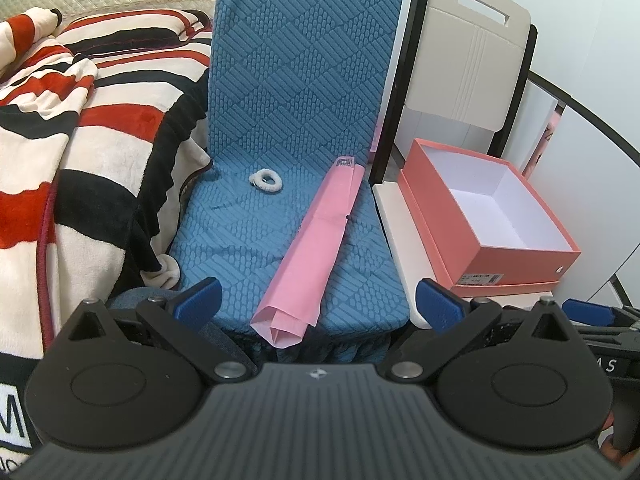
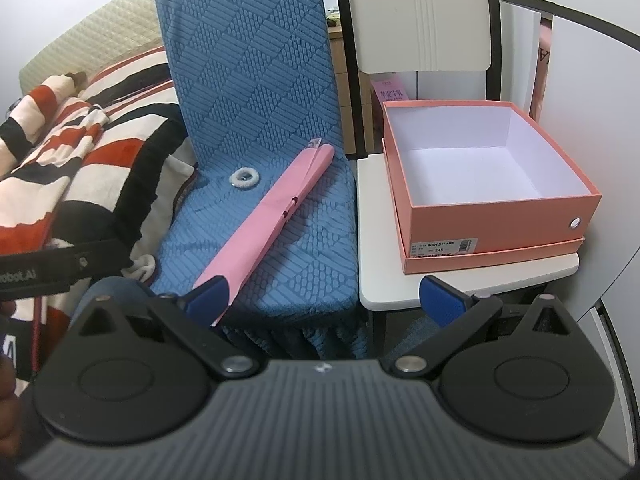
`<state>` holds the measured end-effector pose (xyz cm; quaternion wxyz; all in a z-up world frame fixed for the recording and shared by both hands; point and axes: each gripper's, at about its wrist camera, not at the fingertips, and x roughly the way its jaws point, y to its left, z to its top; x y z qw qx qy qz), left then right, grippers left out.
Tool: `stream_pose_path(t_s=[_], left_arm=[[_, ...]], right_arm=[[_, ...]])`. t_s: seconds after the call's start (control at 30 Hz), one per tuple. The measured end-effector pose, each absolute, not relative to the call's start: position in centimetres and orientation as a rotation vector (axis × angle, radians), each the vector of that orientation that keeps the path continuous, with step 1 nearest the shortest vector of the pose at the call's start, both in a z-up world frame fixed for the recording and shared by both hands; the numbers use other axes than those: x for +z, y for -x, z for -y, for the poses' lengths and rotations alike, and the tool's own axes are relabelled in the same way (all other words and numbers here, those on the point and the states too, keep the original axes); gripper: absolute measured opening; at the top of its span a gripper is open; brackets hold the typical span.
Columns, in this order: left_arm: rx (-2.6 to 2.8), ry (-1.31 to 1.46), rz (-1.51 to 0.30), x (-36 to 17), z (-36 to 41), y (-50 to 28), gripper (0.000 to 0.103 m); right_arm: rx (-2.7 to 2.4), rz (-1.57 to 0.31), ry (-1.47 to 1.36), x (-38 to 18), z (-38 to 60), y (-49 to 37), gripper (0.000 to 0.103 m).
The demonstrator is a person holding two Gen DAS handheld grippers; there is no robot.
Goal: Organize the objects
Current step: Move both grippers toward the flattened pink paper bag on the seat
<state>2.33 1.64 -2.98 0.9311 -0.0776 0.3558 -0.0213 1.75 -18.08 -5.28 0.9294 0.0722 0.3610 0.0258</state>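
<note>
A long pink folded paper packet (image 1: 316, 248) lies diagonally on the blue-covered chair seat (image 1: 224, 248). A white hair tie (image 1: 265, 179) lies on the seat near the backrest. An open, empty pink box (image 1: 486, 216) stands on the white chair seat to the right. In the right wrist view I see the packet (image 2: 272, 216), the hair tie (image 2: 245, 178) and the box (image 2: 492, 184) too. My left gripper (image 1: 318, 294) is open and empty, in front of the packet's near end. My right gripper (image 2: 326, 296) is open and empty, in front of the gap between the chairs.
A red, black and cream striped blanket (image 1: 80, 152) covers the bed on the left. The white chair (image 2: 420, 16) has a tall backrest behind the box. White cabinet panels (image 2: 588, 120) stand on the right. The left gripper's body (image 2: 60, 268) shows at the right view's left edge.
</note>
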Motion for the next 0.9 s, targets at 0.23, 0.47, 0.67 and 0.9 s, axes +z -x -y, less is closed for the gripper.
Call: stream_pose_path(t_s=[0.23,0.47,0.67,0.9], left_arm=[[-0.05,0.153,-0.746,-3.9,-1.7,-3.4,0.103],[-0.06,0.127,-0.793,-6.2,-1.4,-6.4,0.103],[-0.081,0.092,-0.849,-9.3,-0.5,-10.4,0.103],[-0.11,0.011,-0.911,-13.4,0.6,-15.0,0.103]], right_arm=[[0.05,-0.766,-0.159,-6.1,18.1,-2.7,0.103],[0.052,-0.801,-0.181,-7.9,18.3,-5.2,0.103],[0.06,-0.806,-0.198,-9.7,18.5,-8.0,0.103],[0.062,-0.825,-0.213,-11.9,19.1,-11.5,0.099]])
